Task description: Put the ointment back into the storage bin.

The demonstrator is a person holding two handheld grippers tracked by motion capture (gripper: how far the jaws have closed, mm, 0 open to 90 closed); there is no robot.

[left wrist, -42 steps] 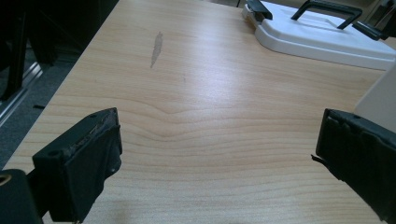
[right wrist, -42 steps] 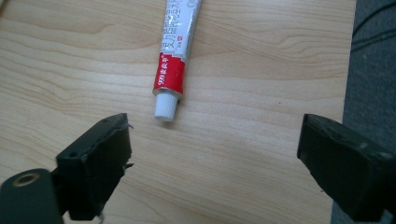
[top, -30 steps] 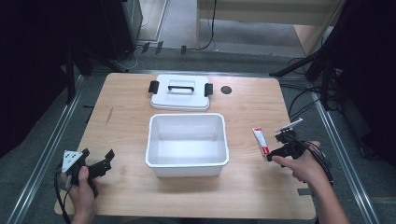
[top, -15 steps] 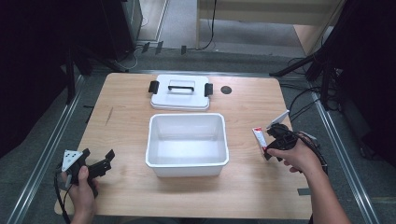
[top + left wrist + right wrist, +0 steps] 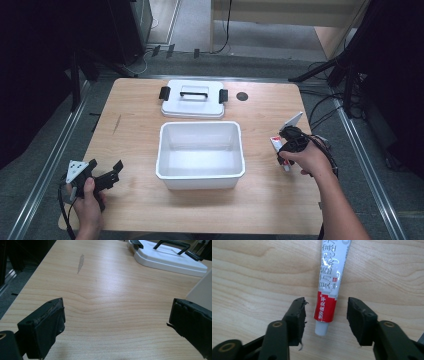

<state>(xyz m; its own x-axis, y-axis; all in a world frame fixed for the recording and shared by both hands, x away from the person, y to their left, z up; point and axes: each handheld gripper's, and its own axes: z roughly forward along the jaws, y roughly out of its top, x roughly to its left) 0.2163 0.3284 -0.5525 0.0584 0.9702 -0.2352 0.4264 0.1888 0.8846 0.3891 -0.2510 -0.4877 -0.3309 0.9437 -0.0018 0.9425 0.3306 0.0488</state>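
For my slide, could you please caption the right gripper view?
The right gripper with open jaws straddling the capped end of a red-and-white tube lying on the wooden table.

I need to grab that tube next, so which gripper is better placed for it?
The right gripper. Its open jaws already straddle the cap end of the tube, which lies flat on the table. The left gripper sits open at the near left corner, across the white bin from the tube.
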